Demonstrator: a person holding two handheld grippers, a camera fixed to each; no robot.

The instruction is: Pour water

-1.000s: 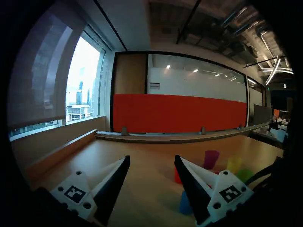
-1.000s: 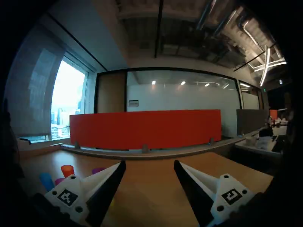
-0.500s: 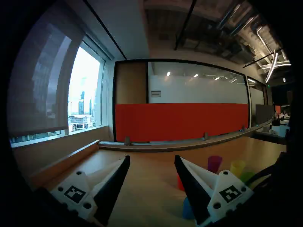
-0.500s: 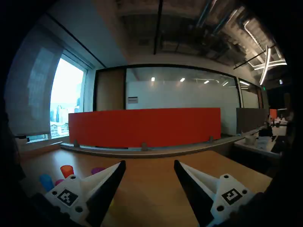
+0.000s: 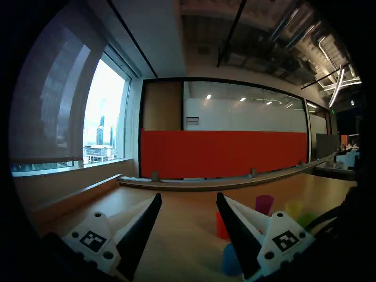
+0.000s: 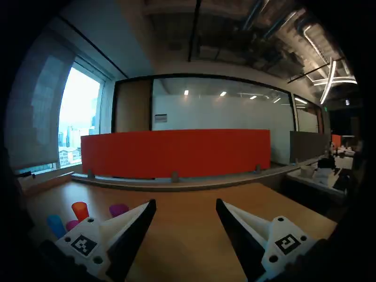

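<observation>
In the left gripper view, a bright window [image 5: 101,136] is seen at the far left, with a wooden ledge running below it. A red partition [image 5: 221,152] is set along the back edge of the wooden worktop [image 5: 188,235]. The left claw [image 5: 188,221] is held above the worktop with its fingers spread well apart and only bare wood seen between them. Just right of the gap, an orange-red cup [image 5: 219,226] is partly hidden behind the claw's right finger, and a blue cup [image 5: 230,259] is seen lower and nearer, also partly covered. Farther right, a purple cup [image 5: 264,204], a yellow cup [image 5: 294,209] and a green cup [image 5: 306,219] are stood upright close together. Whether any cup holds water cannot be told.

In the right gripper view, the window is again placed at the left. Low on the left, the blue cup is seen, with a pink cup [image 6: 71,224] just beside it, the orange-red cup behind them and the purple cup to their right; all are stood near the claw's left finger. The right claw [image 6: 185,221] is likewise held with its fingers wide apart over the worktop. At the far right, a neighbouring desk [image 6: 305,181] is seen.
</observation>
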